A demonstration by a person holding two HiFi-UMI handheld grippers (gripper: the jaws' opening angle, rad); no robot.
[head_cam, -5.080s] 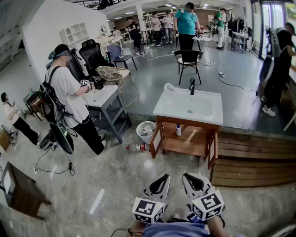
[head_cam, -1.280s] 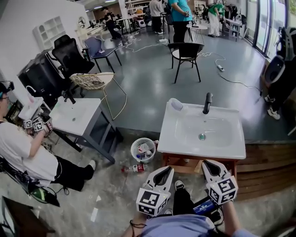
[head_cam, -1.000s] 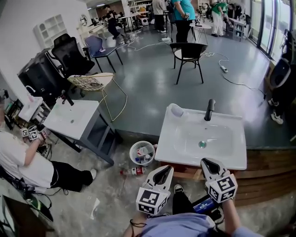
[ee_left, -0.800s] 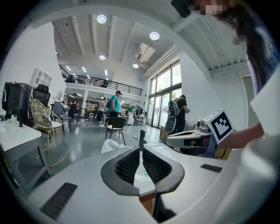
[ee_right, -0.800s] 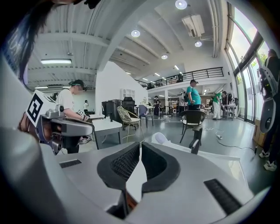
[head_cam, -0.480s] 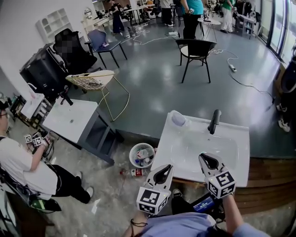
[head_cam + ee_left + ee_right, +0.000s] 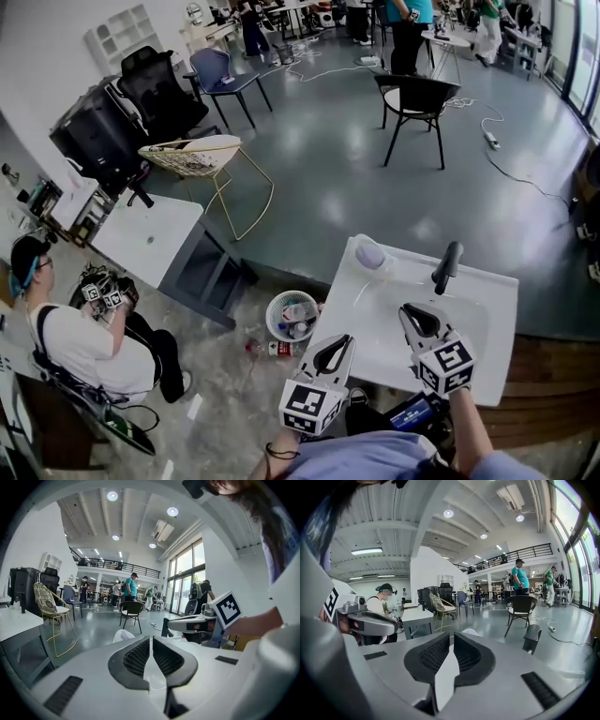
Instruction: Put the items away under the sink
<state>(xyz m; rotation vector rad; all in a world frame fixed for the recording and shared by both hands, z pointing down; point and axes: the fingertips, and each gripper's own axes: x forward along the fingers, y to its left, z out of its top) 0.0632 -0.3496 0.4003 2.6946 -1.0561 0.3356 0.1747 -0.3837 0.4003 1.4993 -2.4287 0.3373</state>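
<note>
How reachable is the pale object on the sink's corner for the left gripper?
Probably yes: the left gripper hovers over the sink, near its front edge; only bare rim before the pale object.

A black metal chair (image 7: 412, 98) stands on the grey floor (image 7: 328, 178), well apart from a gold wire-frame chair (image 7: 202, 159) near a white table (image 7: 141, 239).

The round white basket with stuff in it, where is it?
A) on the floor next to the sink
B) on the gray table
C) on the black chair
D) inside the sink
A: in the head view the basket stands on the floor just left of the white sink, with a bottle lying on the floor close by.
</note>
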